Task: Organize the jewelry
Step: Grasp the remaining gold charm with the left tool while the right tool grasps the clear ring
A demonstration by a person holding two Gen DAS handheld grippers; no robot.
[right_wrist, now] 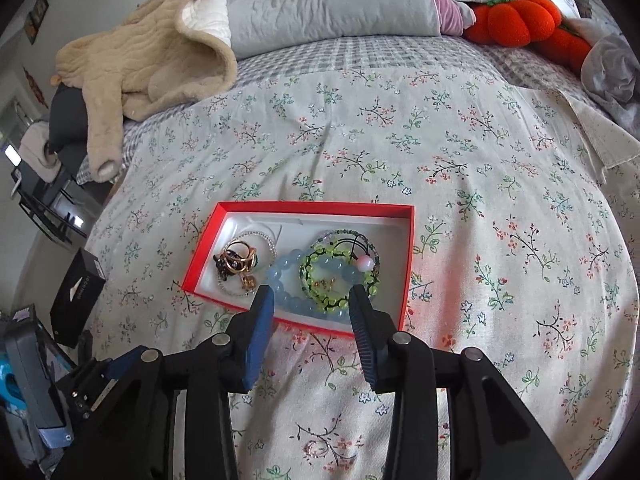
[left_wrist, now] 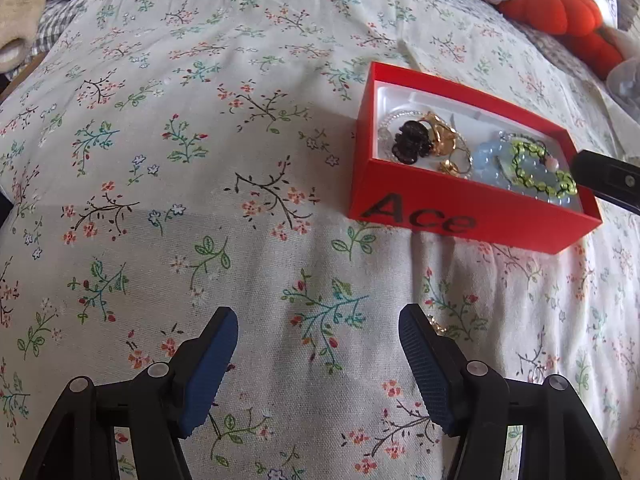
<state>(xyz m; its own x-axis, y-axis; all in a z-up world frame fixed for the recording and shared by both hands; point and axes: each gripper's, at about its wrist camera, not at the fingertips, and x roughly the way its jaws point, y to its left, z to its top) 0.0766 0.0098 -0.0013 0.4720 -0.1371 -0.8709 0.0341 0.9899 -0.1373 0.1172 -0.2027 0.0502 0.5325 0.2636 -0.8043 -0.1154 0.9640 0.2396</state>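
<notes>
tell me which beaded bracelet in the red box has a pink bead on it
The green beaded bracelet, at the right end of the red box. The pale blue bracelet beside it is plain blue all round.

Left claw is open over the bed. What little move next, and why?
Probably slide the left claw toward the small gold piece beside its finger: it lies on the sheet, outside the red box holding the other jewelry.

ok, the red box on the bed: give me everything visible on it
The red box is a shallow, lidless rectangular tray, cardboard by the look, with a white liner and black "Ace" lettering on one long outer side. It sits flat on the floral bedspread. Inside lie a light blue bead bracelet, a green bead bracelet, gold rings and a dark piece. Neither gripper touches it.
</notes>
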